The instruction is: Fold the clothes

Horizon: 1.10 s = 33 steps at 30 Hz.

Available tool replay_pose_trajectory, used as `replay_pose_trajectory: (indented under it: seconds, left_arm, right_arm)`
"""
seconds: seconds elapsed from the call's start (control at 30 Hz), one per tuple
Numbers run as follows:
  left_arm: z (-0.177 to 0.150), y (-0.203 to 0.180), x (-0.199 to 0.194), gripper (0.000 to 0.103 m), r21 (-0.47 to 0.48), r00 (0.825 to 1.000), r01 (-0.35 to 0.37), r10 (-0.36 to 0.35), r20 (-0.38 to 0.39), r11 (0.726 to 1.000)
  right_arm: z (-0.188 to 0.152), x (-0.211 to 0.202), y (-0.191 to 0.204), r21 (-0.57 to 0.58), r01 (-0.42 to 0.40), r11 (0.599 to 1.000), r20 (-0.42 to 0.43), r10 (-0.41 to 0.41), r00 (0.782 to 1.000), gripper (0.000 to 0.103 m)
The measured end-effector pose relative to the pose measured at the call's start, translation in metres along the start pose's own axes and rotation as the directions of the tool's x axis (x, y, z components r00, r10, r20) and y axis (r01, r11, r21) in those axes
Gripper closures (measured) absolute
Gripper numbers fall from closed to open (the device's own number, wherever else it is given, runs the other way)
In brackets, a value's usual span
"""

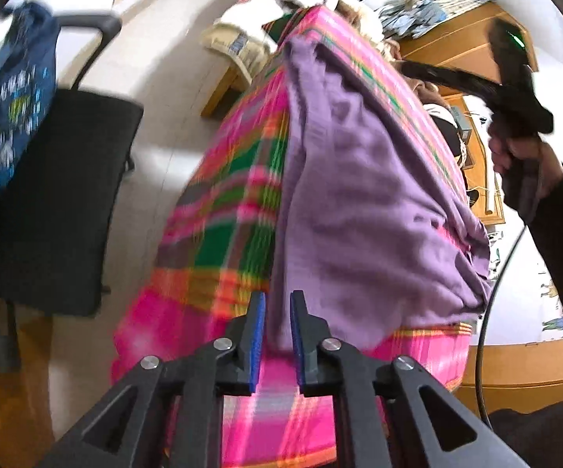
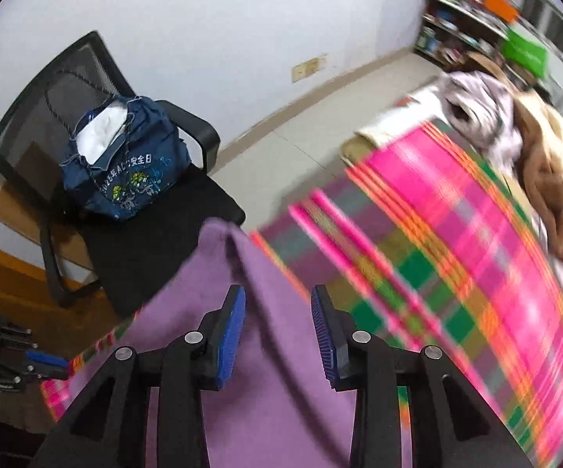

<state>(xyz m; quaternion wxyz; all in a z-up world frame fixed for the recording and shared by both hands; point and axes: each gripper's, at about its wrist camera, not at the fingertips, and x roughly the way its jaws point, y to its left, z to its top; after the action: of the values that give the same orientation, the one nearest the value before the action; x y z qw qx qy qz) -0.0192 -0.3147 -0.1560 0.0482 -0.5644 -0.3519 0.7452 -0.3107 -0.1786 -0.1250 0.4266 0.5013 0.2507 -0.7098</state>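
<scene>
Purple garment [image 1: 359, 202], one piece, plain and creased, lies folded on the pink, green and orange plaid cloth [image 1: 219, 210] covering the surface. Two tools show: the left tool [image 1: 277, 335] stands narrowly parted over the garment's near edge, gripping nothing; the right tool [image 2: 277, 335] gapes wider above it, empty. One blue bag [image 2: 125, 171] with partly readable Chinese print sits on one black chair [image 2: 153, 241], far left.
</scene>
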Motion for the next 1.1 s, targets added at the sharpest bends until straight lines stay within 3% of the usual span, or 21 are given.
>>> replay_pose_trajectory:
  seconds: [0.2, 0.47, 0.5, 0.67, 0.87, 1.1]
  left_arm:
    - [-0.026, 0.006, 0.017, 0.079, -0.135, 0.998, 0.027, -0.035, -0.054, 0.991]
    - [-0.032, 0.016, 0.022, 0.072, -0.328, 0.993, 0.111, -0.114, 0.01, 0.938]
    - [-0.031, 0.014, 0.023, 0.073, -0.333, 0.994, 0.106, -0.108, 0.014, 0.937]
    - [-0.027, 0.006, 0.023, 0.094, -0.328, 1.0, 0.018, -0.015, 0.011, 0.944]
    - [-0.02, 0.003, -0.013, 0.096, -0.232, 0.996, -0.063, 0.077, 0.053, 0.971]
    - [-0.003, 0.017, 0.0, 0.095, -0.183, 0.992, -0.129, 0.128, -0.018, 0.975]
  right_arm:
    - [-0.085, -0.02, -0.009, 0.146, -0.013, 0.989, -0.045, 0.02, 0.999, 0.067]
    - [-0.168, -0.042, -0.016, 0.343, -0.038, 0.938, -0.057, 0.062, 0.996, 0.067]
    - [-0.173, -0.044, -0.016, 0.357, -0.034, 0.934, -0.054, 0.057, 0.997, 0.067]
    - [-0.204, -0.062, -0.025, 0.433, -0.014, 0.901, -0.036, 0.033, 0.999, 0.067]
    - [-0.245, -0.097, -0.053, 0.528, 0.039, 0.848, -0.013, -0.038, 0.999, 0.067]
    - [-0.305, -0.121, -0.08, 0.659, 0.131, 0.741, -0.053, -0.128, 0.99, 0.067]
